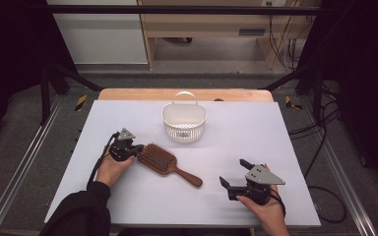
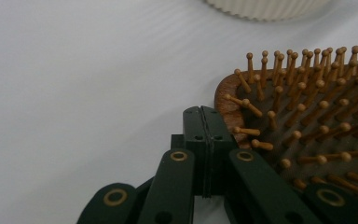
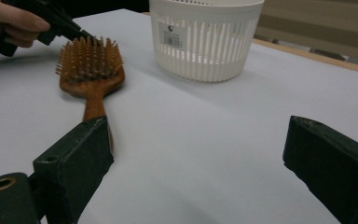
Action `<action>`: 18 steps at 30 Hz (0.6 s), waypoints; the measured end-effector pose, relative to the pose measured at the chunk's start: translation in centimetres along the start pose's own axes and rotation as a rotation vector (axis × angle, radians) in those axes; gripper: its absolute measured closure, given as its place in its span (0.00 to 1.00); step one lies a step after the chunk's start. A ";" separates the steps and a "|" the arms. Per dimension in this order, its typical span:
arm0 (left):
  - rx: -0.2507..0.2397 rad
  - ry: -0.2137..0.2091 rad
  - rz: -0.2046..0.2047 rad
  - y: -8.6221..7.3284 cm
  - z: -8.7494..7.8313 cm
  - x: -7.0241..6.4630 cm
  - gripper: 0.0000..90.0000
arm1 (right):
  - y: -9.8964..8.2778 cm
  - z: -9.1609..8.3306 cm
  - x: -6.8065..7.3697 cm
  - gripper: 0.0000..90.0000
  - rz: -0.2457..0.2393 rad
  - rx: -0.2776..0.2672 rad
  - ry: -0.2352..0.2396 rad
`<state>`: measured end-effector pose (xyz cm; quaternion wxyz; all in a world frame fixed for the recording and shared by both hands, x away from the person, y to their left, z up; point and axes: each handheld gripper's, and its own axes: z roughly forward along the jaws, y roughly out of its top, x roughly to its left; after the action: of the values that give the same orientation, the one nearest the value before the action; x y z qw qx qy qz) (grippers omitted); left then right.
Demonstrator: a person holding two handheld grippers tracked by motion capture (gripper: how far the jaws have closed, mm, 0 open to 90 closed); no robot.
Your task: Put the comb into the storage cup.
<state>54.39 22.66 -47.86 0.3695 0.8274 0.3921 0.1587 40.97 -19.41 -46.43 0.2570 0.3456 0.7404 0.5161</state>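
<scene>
A wooden paddle hairbrush (image 1: 165, 162) lies bristles up on the pale table, its handle running toward the front right. My left gripper (image 1: 139, 147) is shut, jaws pressed together with nothing between them, its tips at the left rim of the brush head (image 2: 230, 105). In the left gripper view the closed fingertips (image 2: 203, 122) sit right beside the bristles. My right gripper (image 1: 232, 173) is open and empty near the front right; its own view looks between wide jaws toward the brush (image 3: 89, 70) and the white basket (image 3: 205, 39).
A white slotted basket (image 1: 184, 123) with a handle stands at the middle back of the table (image 1: 256, 128). Dark frame posts and cables flank the table. Wooden furniture stands beyond the far edge.
</scene>
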 end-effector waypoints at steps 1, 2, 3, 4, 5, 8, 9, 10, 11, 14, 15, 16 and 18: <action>0.000 0.000 0.000 0.0 0.0 0.0 1.00 | 0.0 0.0 0.0 0.09 0.000 0.000 0.000; 0.002 -0.015 0.013 0.1 0.2 -0.9 1.00 | 0.4 0.0 0.3 0.10 0.000 0.023 0.016; 0.002 -0.015 0.013 0.1 0.2 -0.9 1.00 | 0.4 0.0 0.3 0.10 0.000 0.023 0.016; 0.001 -0.030 0.027 0.2 0.4 -1.8 1.00 | 0.8 -0.2 0.7 0.11 -0.008 0.049 0.037; 0.000 -0.039 0.027 0.3 0.5 -2.3 1.00 | 1.0 -0.3 0.9 0.11 -0.011 0.059 0.047; -0.004 -0.062 0.047 0.5 0.9 -3.7 1.00 | 1.4 -1.0 1.5 0.12 -0.029 0.078 0.070; -0.006 -0.070 0.051 0.5 1.0 -4.1 1.00 | 1.4 -1.3 1.6 0.14 -0.031 0.089 0.090; -0.010 -0.076 0.053 0.5 1.1 -4.5 1.00 | 1.5 -1.6 1.7 0.14 -0.032 0.101 0.111; -0.013 -0.082 0.054 0.5 1.2 -4.8 1.00 | 1.5 -1.9 1.8 0.13 -0.035 0.113 0.123; -0.020 -0.090 0.052 0.5 1.3 -5.6 1.00 | 1.4 -2.9 1.9 0.13 -0.049 0.129 0.135; -0.020 -0.091 0.050 0.5 1.4 -5.8 1.00 | 1.3 -3.1 1.9 0.13 -0.048 0.133 0.136; -0.020 -0.092 0.050 0.6 1.4 -6.0 1.00 | 1.3 -3.4 1.8 0.12 -0.042 0.136 0.135; -0.019 -0.097 0.047 0.6 1.4 -6.3 1.00 | 1.2 -3.8 1.6 0.13 -0.031 0.136 0.139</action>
<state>51.44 16.88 -48.21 0.3922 0.8396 0.3524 0.1307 37.47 -20.17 -44.10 0.1891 0.3141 0.7951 0.4831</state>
